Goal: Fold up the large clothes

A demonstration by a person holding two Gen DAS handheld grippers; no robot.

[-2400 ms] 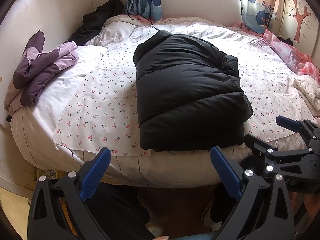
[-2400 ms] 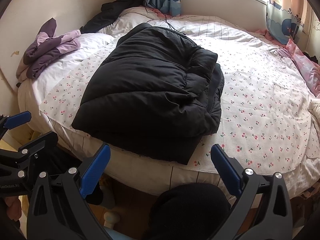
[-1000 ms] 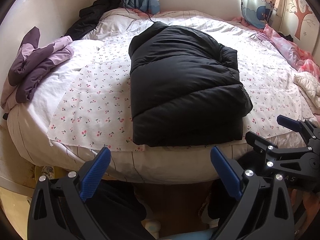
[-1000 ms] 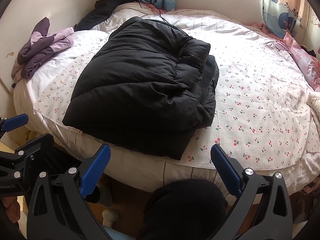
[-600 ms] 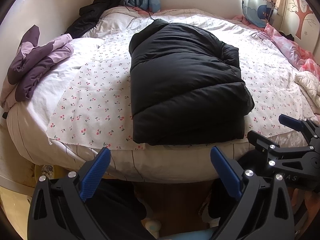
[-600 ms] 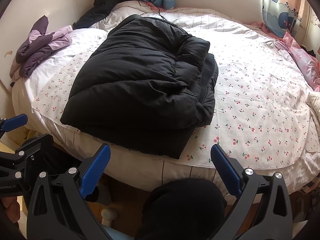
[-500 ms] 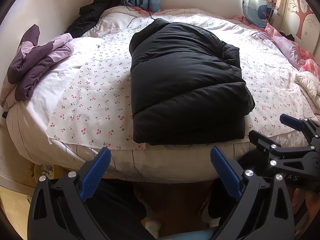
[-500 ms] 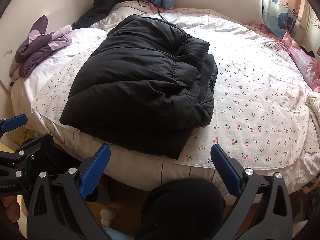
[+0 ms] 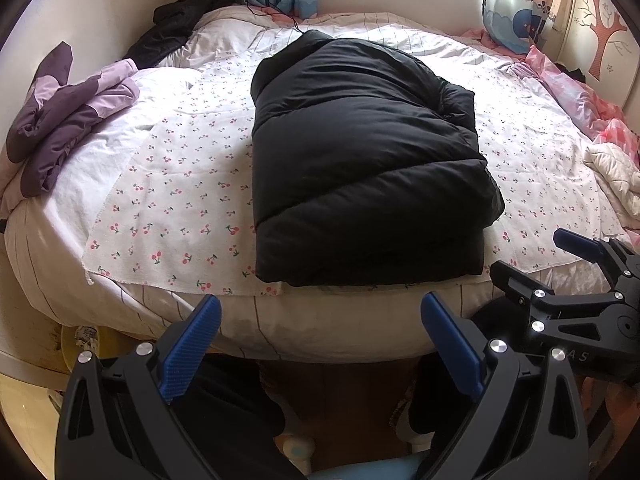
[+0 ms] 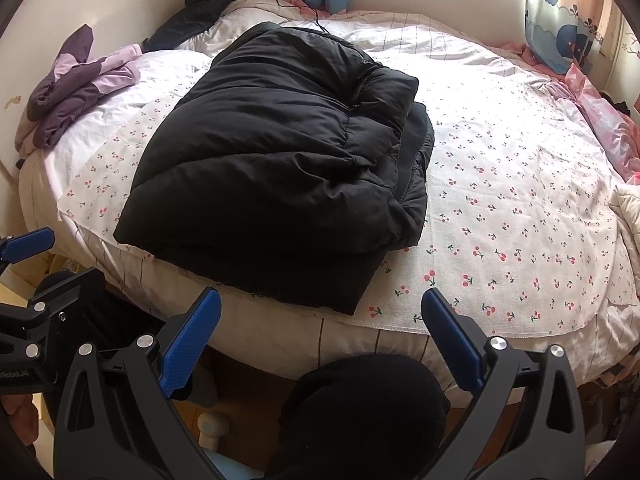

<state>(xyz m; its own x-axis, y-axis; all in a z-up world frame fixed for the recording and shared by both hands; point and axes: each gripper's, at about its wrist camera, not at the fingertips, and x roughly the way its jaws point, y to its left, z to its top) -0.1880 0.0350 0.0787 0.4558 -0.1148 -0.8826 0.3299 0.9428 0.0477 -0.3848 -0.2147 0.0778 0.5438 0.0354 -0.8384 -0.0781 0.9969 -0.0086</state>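
Observation:
A black puffer jacket (image 9: 360,160) lies folded into a thick rectangle on the cherry-print sheet (image 9: 172,208) of a round bed; it also shows in the right wrist view (image 10: 280,168). My left gripper (image 9: 320,320) is open and empty, held off the bed's near edge in front of the jacket. My right gripper (image 10: 320,312) is open and empty, also off the bed's edge, near the jacket's front right corner. Each gripper shows in the other's view, the right one (image 9: 576,276) and the left one (image 10: 28,264).
A purple and lilac garment (image 9: 68,116) lies bunched at the bed's left edge. Another black garment (image 9: 180,20) lies at the back left by the wall. Pink bedding (image 9: 576,96) and a cream garment (image 9: 616,176) lie at the right. My knee (image 10: 360,408) is below the bed edge.
Both grippers have drifted slightly nearer the bed and stayed open. The jacket has not moved.

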